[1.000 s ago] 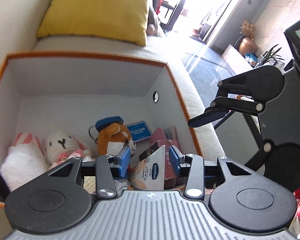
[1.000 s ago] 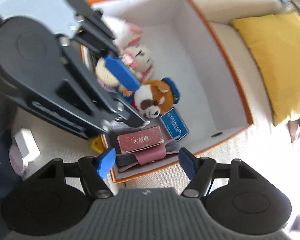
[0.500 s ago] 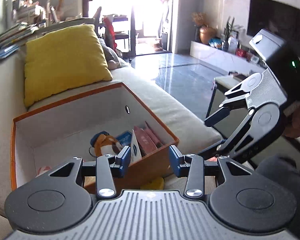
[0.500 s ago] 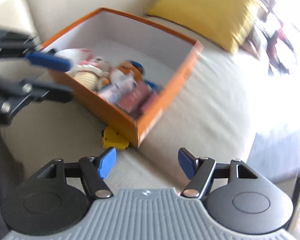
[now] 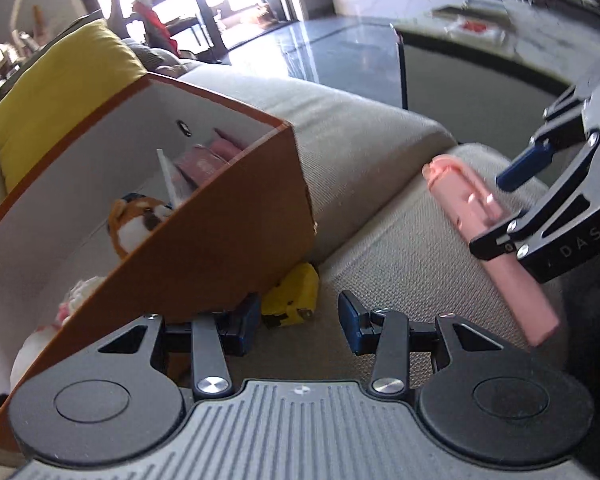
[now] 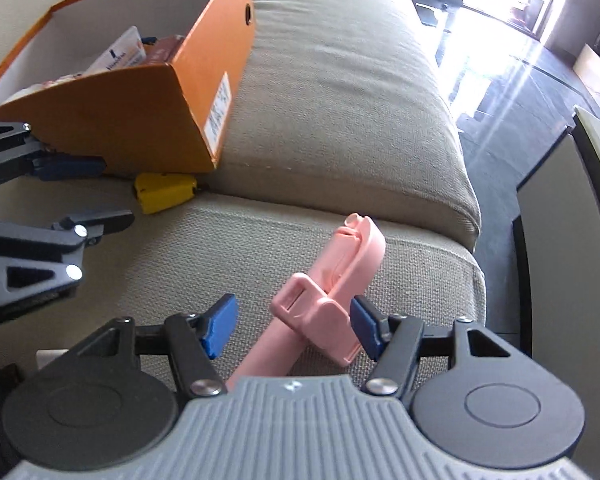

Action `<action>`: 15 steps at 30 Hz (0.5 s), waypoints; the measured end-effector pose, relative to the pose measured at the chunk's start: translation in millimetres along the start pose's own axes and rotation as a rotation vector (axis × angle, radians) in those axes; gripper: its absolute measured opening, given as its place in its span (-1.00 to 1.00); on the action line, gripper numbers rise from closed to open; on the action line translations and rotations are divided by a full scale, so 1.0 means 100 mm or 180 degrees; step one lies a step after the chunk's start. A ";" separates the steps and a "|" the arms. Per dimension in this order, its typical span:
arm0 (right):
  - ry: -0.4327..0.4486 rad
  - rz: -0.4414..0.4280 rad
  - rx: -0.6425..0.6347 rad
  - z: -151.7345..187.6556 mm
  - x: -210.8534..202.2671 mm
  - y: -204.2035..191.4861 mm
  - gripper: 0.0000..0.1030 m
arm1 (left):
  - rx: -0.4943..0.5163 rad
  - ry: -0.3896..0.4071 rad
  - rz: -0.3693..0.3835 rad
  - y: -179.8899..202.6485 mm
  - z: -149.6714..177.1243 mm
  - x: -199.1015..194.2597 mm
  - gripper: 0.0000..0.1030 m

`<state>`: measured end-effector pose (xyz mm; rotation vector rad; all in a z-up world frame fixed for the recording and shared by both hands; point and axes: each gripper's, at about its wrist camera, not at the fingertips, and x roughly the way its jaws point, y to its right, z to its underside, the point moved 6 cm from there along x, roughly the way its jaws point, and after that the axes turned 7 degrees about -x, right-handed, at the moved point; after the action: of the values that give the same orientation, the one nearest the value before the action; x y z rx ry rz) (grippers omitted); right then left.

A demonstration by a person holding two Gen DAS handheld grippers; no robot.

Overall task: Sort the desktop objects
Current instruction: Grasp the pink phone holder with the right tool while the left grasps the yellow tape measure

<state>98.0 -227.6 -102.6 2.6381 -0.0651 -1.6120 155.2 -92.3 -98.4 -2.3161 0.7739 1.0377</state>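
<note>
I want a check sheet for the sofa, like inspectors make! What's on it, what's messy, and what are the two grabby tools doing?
Surface: beige fabric sofa cushions.
Job's things: long pink plastic gadget lying on the front cushion; small yellow plastic block beside the box corner.
Box: orange cardboard box with white inside, holding a brown plush toy, cards and packets.
Clutter: yellow pillow behind the box.
Left tool: open, nothing between its pads, near the yellow block.
Right tool: closing around the pink gadget, left pad not yet touching.
Cables: nothing seen.
Surroundings: shiny dark floor, bright doorway.
</note>
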 end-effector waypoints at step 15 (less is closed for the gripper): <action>-0.0066 0.0114 0.0119 0.13 0.27 -0.01 0.13 | 0.1500 0.0028 -0.0667 0.28 0.30 0.41 -0.13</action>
<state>98.6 -228.5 -133.1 2.6319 -0.1439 -1.6433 144.5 -106.0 -153.5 -1.9458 0.6750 0.6674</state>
